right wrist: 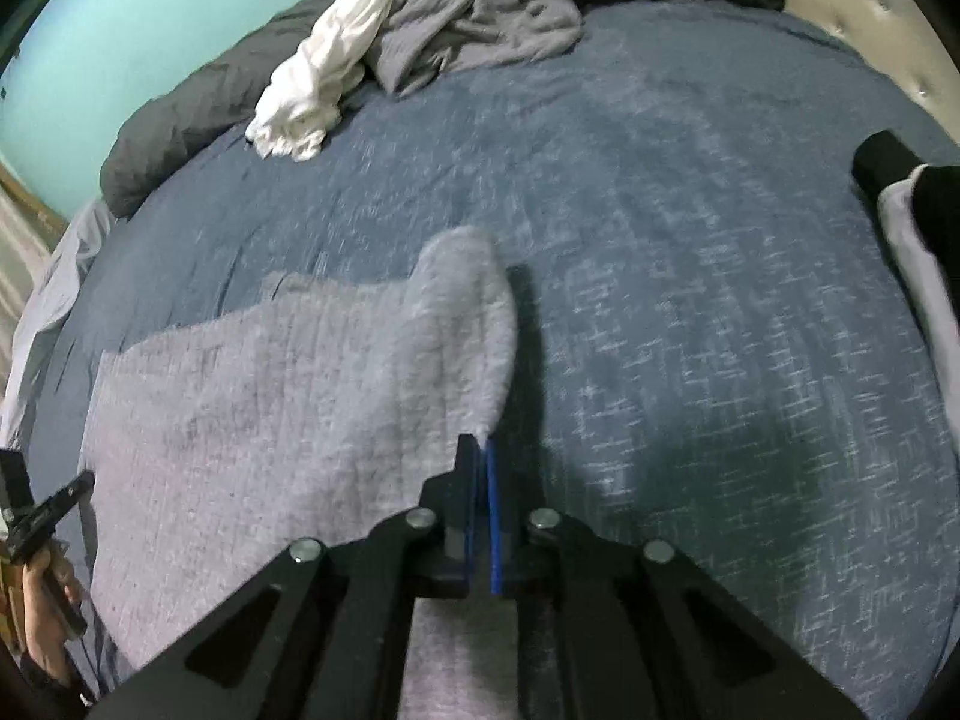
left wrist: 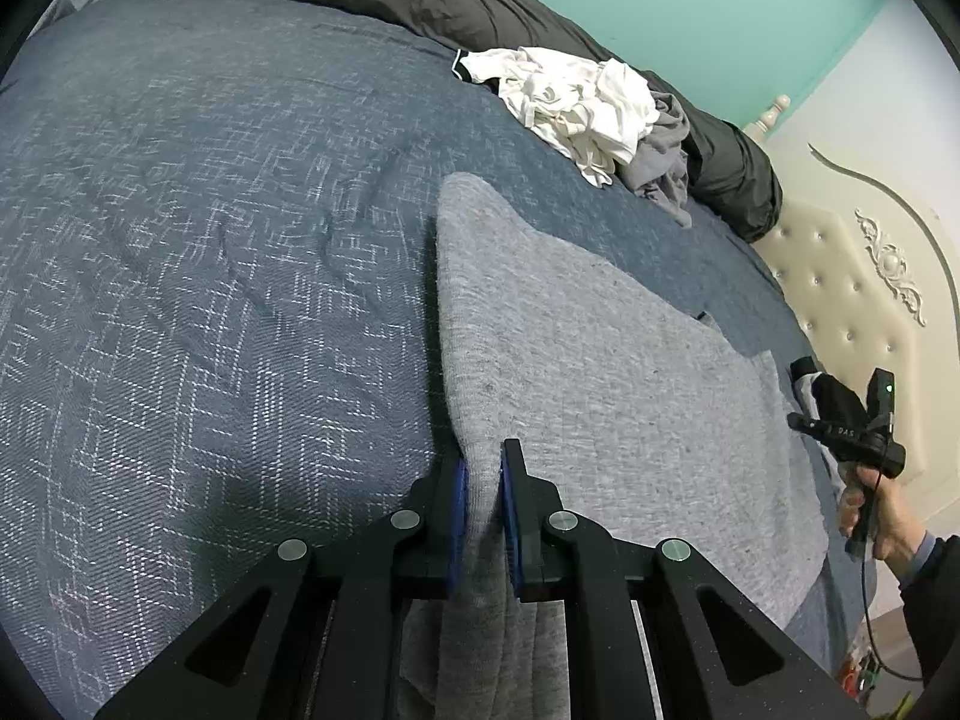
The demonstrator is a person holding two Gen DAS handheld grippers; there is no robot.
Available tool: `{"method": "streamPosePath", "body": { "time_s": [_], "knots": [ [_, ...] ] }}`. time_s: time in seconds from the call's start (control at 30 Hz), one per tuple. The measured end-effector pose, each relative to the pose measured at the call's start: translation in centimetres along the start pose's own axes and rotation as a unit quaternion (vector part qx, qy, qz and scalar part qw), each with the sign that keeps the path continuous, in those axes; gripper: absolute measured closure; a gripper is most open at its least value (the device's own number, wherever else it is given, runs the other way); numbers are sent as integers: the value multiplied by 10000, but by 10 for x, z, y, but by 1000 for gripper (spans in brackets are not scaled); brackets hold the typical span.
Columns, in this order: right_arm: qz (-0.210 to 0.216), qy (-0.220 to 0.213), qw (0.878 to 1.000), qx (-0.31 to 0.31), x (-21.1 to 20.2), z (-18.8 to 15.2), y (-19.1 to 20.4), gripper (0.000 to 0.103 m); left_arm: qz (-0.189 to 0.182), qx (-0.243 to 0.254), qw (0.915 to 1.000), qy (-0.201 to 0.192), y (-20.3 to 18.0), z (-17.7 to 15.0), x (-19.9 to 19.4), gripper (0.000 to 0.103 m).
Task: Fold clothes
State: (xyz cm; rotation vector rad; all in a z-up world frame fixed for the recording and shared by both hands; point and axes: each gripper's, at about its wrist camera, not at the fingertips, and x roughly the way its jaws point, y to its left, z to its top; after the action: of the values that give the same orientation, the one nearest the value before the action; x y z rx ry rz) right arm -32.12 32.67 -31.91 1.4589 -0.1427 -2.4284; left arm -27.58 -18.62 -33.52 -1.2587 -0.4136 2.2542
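In the left wrist view, the left gripper (left wrist: 483,510) at the bottom centre is pinching one edge of a grey garment (left wrist: 600,384), whose cloth is running up the middle and spreading flat to the right across a blue bed (left wrist: 210,276). At the far right edge, a hand is holding the right gripper (left wrist: 807,381) at the garment's other end. In the right wrist view, that gripper's blue pads (right wrist: 493,516) are clamping a raised corner of the same grey garment, which is stretching away to the lower left. A heap of white and grey clothes (left wrist: 576,108) is waiting unfolded in the upper part of both frames. This piece is being held by both ends, so the folding looks only partly done.
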Motion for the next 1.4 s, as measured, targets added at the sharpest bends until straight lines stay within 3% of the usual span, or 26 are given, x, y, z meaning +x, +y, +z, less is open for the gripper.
{"method": "streamPosePath", "body": {
  "time_s": [0.13,0.3,0.37,0.5,0.7,0.83,0.93,1.1,1.23,1.4],
  "knots": [
    [-444,231,9987,-77,10,-1,-7,101,10,-46,10000,4,3,-1,0,92],
    [-538,385,9978,61,19,-3,-8,97,5,-61,10000,24,4,-2,-1,91],
    [-659,260,9975,71,14,0,-9,92,27,-40,10000,37,3,-3,-1,91],
    [-347,-224,9991,-64,-8,12,-4,91,94,-23,9999,29,0,-3,-3,91],
    [-170,-189,9975,-666,4,28,25,91,184,23,9998,-26,-4,-1,-7,91],
    [-371,46,9950,-927,34,32,40,91,239,44,9997,-70,-5,0,-11,90],
    [-594,195,9952,-746,51,33,31,90,266,53,9996,-94,-4,-1,-13,90],
    [-795,-172,9959,-408,30,38,24,85,269,49,9995,-131,-4,-2,-19,90],
    [-467,-297,9975,-441,-2,27,43,85,227,56,9996,-161,-7,-5,-27,86],
    [451,85,9956,-818,-36,-24,104,83,169,61,9995,-262,-9,-12,-45,82]
  ]
}}
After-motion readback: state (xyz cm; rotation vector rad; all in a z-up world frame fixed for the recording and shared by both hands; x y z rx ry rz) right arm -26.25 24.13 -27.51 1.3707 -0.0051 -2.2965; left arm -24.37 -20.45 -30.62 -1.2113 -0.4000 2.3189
